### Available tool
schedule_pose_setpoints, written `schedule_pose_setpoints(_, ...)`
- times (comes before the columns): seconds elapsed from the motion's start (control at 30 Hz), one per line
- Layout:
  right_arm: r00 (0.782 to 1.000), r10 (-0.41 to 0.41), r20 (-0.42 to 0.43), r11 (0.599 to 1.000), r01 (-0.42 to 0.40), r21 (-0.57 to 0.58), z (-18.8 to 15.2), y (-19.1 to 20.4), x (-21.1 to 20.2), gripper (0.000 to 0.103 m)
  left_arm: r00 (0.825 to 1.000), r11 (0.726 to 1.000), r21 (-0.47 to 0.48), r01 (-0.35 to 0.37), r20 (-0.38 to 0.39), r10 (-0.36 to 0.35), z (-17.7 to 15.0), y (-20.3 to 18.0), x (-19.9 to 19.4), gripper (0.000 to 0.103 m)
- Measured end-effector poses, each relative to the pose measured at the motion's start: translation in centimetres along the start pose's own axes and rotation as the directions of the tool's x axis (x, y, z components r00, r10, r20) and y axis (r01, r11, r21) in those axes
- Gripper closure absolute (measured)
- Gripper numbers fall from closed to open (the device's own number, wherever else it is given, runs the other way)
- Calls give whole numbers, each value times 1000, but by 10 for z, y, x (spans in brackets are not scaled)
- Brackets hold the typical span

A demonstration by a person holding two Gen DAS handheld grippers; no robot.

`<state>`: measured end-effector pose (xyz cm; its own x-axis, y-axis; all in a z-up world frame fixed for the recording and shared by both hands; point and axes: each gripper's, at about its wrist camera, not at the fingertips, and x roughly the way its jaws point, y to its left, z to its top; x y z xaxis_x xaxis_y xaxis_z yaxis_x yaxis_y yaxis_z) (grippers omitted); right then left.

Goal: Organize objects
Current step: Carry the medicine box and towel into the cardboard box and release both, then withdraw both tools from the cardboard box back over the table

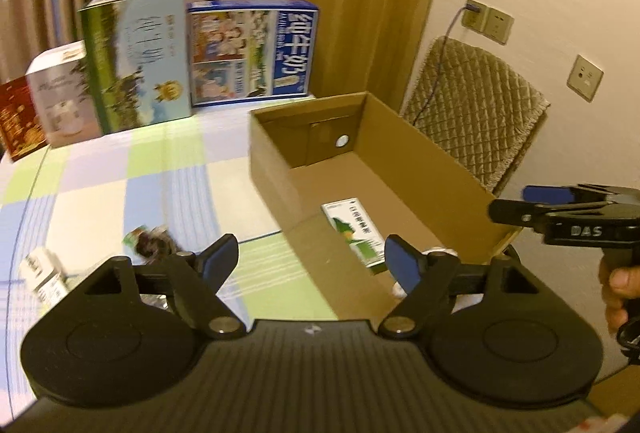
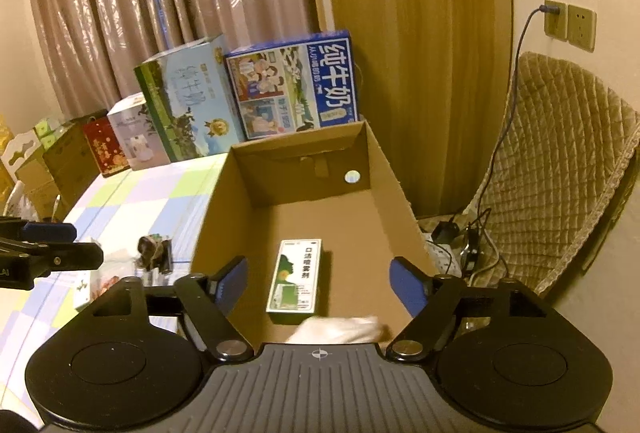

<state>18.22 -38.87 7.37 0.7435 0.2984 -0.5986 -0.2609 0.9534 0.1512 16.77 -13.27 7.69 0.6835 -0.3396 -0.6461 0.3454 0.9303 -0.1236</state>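
Cardboard box (image 2: 384, 189) sits open-topped on the right side of the counter (image 1: 120, 185), directly ahead of both cameras. Right hand-held gripper (image 2: 318, 283) hangs over the box's near end, fingers spread wide, nothing between them. Below it, on the box floor, a green-and-white carton (image 2: 294, 277) lies flat, and a crumpled white item (image 2: 340, 327) sits just nearer, partly hidden by the gripper body. Left hand-held gripper (image 1: 308, 259) is also wide open and empty, straddling the box's near-left corner; left finger over the checked cloth, right finger over the box interior. Right-hand tool also shows at the right edge of the left view, with a hand (image 1: 616, 289) on its grip.

Outside the box, on the cloth to its left: a dark crinkly packet (image 1: 154, 243) and a small white box (image 1: 44, 271) further left, near the counter edge. Well apart from both grippers, at the far edge of the counter, a row of upright cartons: blue milk carton (image 1: 252, 53), green-and-blue milk carton (image 1: 138, 59), white carton (image 1: 62, 97), red carton (image 1: 18, 121). Right of the box, off the counter, a chair with quilted cover (image 2: 560, 169); cable runs from a wall socket (image 2: 554, 17) down over it.
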Motion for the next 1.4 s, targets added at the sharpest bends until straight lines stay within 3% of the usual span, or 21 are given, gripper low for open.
schedule_pose_setpoints(0.23,999,35,40,999,-34,-32,-7,33,-29,8,998,996,-69,-56,31,58,-23,33,-48,11)
schedule_pose_setpoints(0.37,995,88,54,995,-85,-60,-11,59,-41,2,990,986,-101,-133,44,138,-40,56,-77,1)
schedule_pose_setpoints(0.77,971,231,59,969,-225,-98,-31,133,-56,2,940,927,-173,-333,19,341,-91,122,-145,1)
schedule_pose_setpoints(0.97,967,253,33,963,-248,-105,-42,152,-50,2,932,915,-198,-353,11,362,-102,138,-156,1)
schedule_pose_setpoints(1.4,960,280,-27,947,-280,-155,-62,189,-11,2,928,908,-200,-368,-23,371,-109,160,-137,1)
